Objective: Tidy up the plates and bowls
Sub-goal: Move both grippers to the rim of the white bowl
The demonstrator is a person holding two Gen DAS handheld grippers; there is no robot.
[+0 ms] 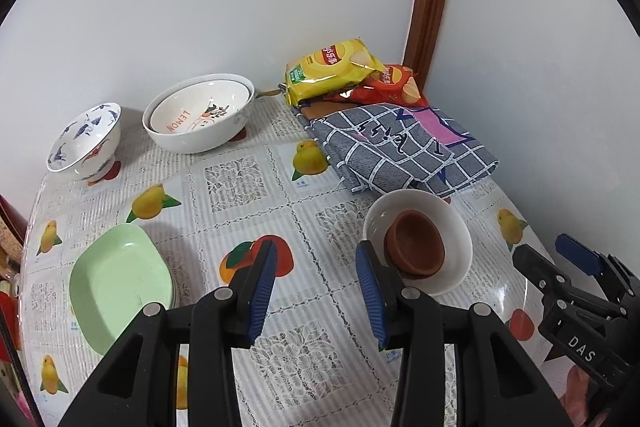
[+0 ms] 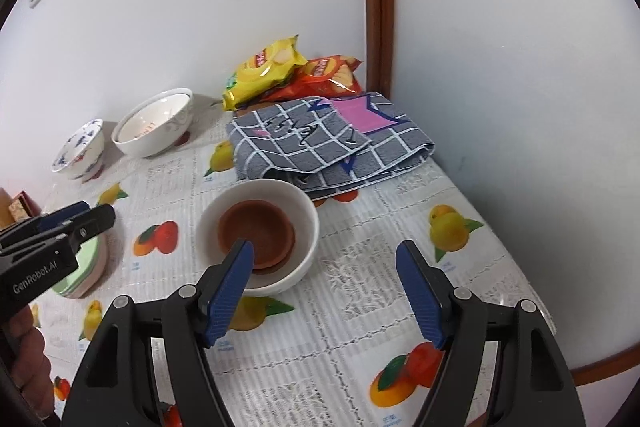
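Note:
A white bowl (image 1: 452, 251) with brown bowls (image 1: 416, 241) nested inside sits mid-table; it also shows in the right wrist view (image 2: 308, 227) with the brown bowls (image 2: 260, 227). My left gripper (image 1: 316, 267) is open and empty, just left of it. My right gripper (image 2: 328, 267) is open and empty, its left finger over the bowl's near rim. Green plates (image 1: 116, 279) lie at the left, stacked on a pinkish plate in the right wrist view (image 2: 86, 267). A large white bowl (image 1: 200, 119) holds a "LEMON" bowl. A blue-patterned bowl (image 1: 86, 143) stands at the far left.
A folded checked cloth (image 1: 400, 147) lies behind the white bowl, with chip bags (image 1: 336, 67) in the corner against the wall. The fruit-print tablecloth (image 1: 248, 187) covers the table. The right gripper body (image 1: 576, 291) shows at the right edge.

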